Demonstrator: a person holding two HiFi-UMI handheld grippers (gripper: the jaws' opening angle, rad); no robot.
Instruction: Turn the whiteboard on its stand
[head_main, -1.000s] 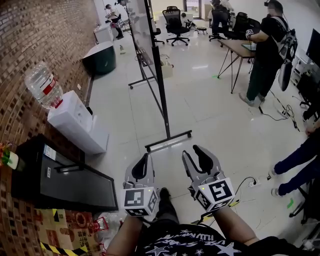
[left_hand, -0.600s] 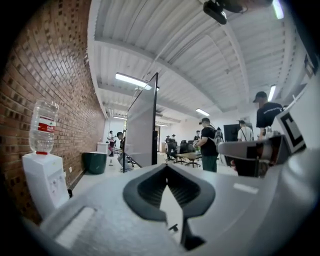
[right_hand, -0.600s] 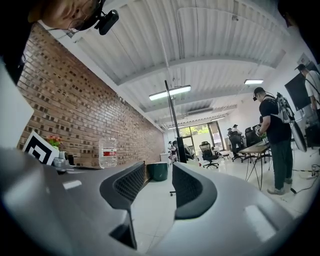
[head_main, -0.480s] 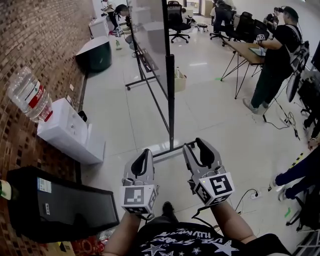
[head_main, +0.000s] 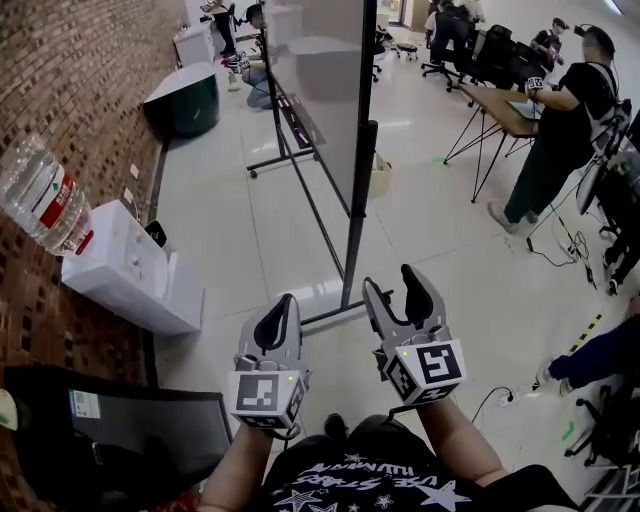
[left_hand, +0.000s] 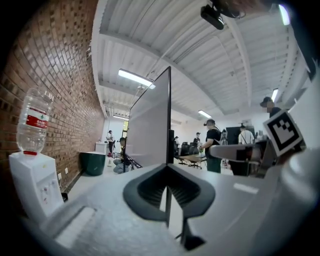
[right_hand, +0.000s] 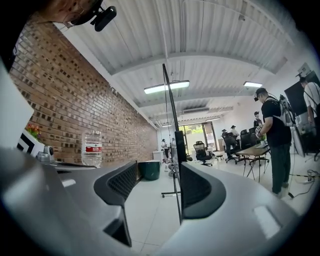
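The whiteboard (head_main: 315, 80) stands on its black wheeled stand (head_main: 357, 210) straight ahead, seen nearly edge-on. Both grippers hover just short of the stand's foot, touching nothing. My left gripper (head_main: 283, 308) is shut and empty, left of the post. My right gripper (head_main: 392, 285) is opening, with nothing between its fingers, a little right of the post. In the left gripper view the board (left_hand: 150, 125) rises beyond the closed left gripper (left_hand: 167, 167). In the right gripper view the board's thin edge (right_hand: 170, 110) shows through the gap of the right gripper (right_hand: 159, 169).
A white water dispenser (head_main: 125, 265) with a bottle (head_main: 40, 205) stands by the brick wall at left, a black cabinet (head_main: 110, 440) nearer me. A green bin (head_main: 190, 100) sits farther back. A person (head_main: 565, 130) stands by a desk (head_main: 495, 100) at right; cables (head_main: 500, 392) lie on the floor.
I have come closer to the whiteboard, so its post now stands just beyond the grippers. The right gripper's jaws have spread wider. The left gripper stays shut.
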